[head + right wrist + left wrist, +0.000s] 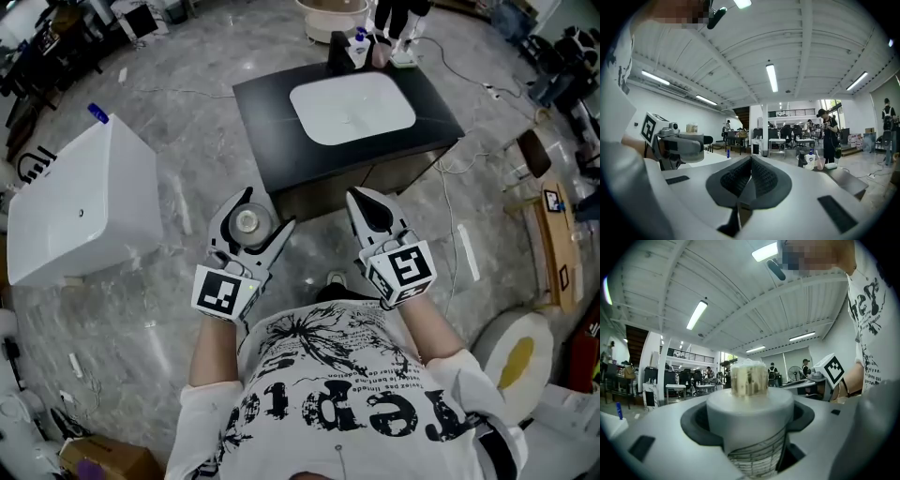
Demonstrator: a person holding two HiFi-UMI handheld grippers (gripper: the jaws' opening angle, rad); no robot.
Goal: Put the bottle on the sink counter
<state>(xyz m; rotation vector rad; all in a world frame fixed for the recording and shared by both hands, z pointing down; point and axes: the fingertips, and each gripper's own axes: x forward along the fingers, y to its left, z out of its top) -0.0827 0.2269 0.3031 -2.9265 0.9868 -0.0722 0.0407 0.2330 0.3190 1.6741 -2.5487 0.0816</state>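
My left gripper (pixel 250 221) is shut on a white bottle (pixel 247 222) with a clear cap, held upright in front of me. In the left gripper view the bottle (pixel 750 408) fills the gap between the jaws, cap (pixel 749 378) on top. My right gripper (pixel 371 212) is shut with nothing in it; its dark pads (pixel 751 180) meet in the right gripper view. Both hang over the floor just short of the black sink counter (pixel 267 117) with its white basin (pixel 352 108).
At the counter's far edge stand a dark dispenser (pixel 338 52), a small bottle (pixel 360 51) and a cup (pixel 380 53). A white bathtub (pixel 80 202) sits to the left, a toilet (pixel 514 361) at lower right. Cables (pixel 459 159) trail right of the counter.
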